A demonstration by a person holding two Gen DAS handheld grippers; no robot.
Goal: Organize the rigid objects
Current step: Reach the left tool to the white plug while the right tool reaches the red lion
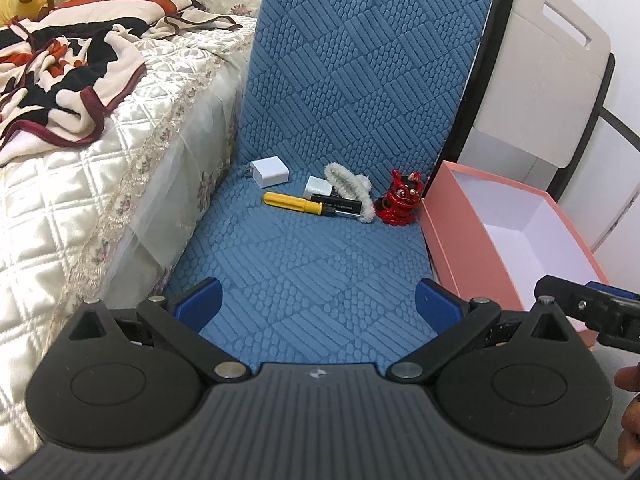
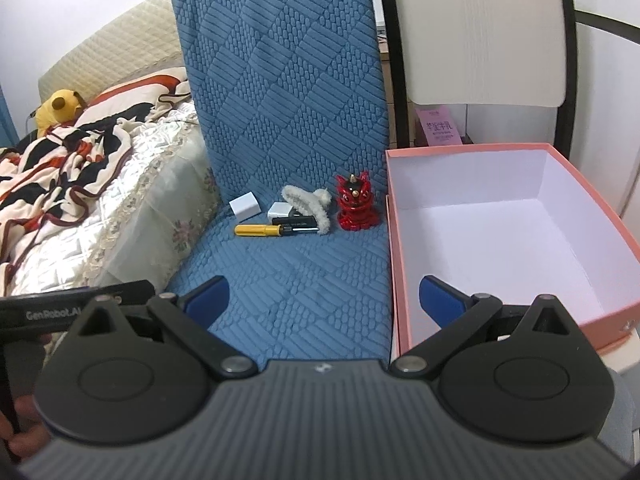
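No thing had been picked up yet, so this looked like the very start of the job. The left gripper (image 1: 318,304) and the right gripper (image 2: 324,302) both hung over the front of the blue chair seat (image 1: 304,264). The fingers of each one were wide apart and held nothing.

The small things sat in a bunch at the back of the seat: a white plug block (image 1: 270,171), a yellow-handled tool (image 1: 296,203), a black stick (image 2: 298,222), a fluffy white clip (image 2: 314,204) and a red lion toy (image 2: 356,204). The pink box (image 2: 592,312) stood just beside the seat, on the right, with nothing in it.

The next move was probably to reach to the back and grab one thing, maybe the lion toy, which was nearest the box.

The yellow-handled tool lay flat. Its long side ran left to right across the seat, handle to the left, tip toward the lion toy. The fingers would need to close across its thin side.
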